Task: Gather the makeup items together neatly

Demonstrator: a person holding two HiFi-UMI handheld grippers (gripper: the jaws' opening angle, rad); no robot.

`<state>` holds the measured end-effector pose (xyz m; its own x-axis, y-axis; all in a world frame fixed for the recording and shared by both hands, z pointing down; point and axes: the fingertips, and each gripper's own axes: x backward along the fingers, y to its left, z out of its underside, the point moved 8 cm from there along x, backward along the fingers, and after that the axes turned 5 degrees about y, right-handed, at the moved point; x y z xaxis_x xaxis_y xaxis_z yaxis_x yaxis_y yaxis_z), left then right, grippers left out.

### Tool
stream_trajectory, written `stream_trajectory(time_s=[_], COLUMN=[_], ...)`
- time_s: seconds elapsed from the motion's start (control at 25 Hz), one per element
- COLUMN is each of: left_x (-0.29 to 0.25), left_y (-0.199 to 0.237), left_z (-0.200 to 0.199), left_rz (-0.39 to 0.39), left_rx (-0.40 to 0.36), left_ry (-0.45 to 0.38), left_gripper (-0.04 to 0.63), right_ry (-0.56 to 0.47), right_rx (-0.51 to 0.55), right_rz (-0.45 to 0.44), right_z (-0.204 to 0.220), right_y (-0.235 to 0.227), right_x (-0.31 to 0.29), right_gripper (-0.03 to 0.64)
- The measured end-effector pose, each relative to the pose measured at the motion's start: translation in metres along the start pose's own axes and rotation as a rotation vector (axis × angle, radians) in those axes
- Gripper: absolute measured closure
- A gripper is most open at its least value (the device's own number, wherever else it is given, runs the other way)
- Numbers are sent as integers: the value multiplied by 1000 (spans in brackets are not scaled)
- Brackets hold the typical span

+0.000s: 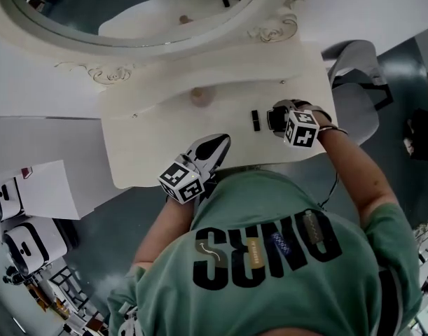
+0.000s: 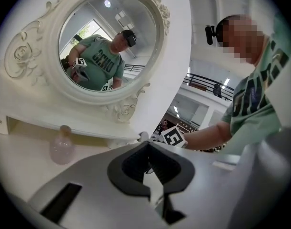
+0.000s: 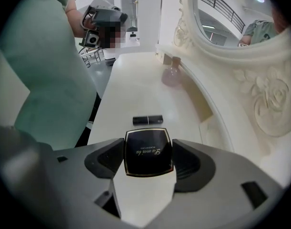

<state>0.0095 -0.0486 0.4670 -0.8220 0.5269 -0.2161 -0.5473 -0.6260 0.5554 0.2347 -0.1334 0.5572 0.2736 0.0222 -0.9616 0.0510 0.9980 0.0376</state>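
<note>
Clamping the black compact (image 3: pixel 148 149) between its pads, the right gripper (image 3: pixel 148 159) was positioned over the vanity top (image 3: pixel 135 87) near a black lipstick (image 3: pixel 147 120); the left gripper (image 2: pixel 150 170) had its jaws together, empty.

The right tongs (image 3: pixel 148 160) grip a square black compact (image 3: pixel 148 149) with gold trim by its two sides, pads pressed against it. Beyond it a black lipstick tube (image 3: pixel 147 120) lies crosswise on the white desk (image 3: pixel 131 85). A pink bottle (image 3: pixel 171 75) stands further off beneath the mirror (image 3: pixel 231 18).
</note>
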Motion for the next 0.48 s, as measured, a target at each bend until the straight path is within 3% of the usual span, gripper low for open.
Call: stream_trajectory(time_s=[0.2, 0.48], left_x=[-31, -43], left_y=[-18, -23], left_z=[4, 3], left_rz=[-2, -30], left_rx=[-2, -2], left_ry=[37, 55], left_gripper=[592, 592], right_ry=[49, 82], right_rx=[-42, -53], right_rz=[-10, -19], right_z=[66, 101], right_y=[-2, -10], right_x=[-2, -13], right_gripper=[308, 308])
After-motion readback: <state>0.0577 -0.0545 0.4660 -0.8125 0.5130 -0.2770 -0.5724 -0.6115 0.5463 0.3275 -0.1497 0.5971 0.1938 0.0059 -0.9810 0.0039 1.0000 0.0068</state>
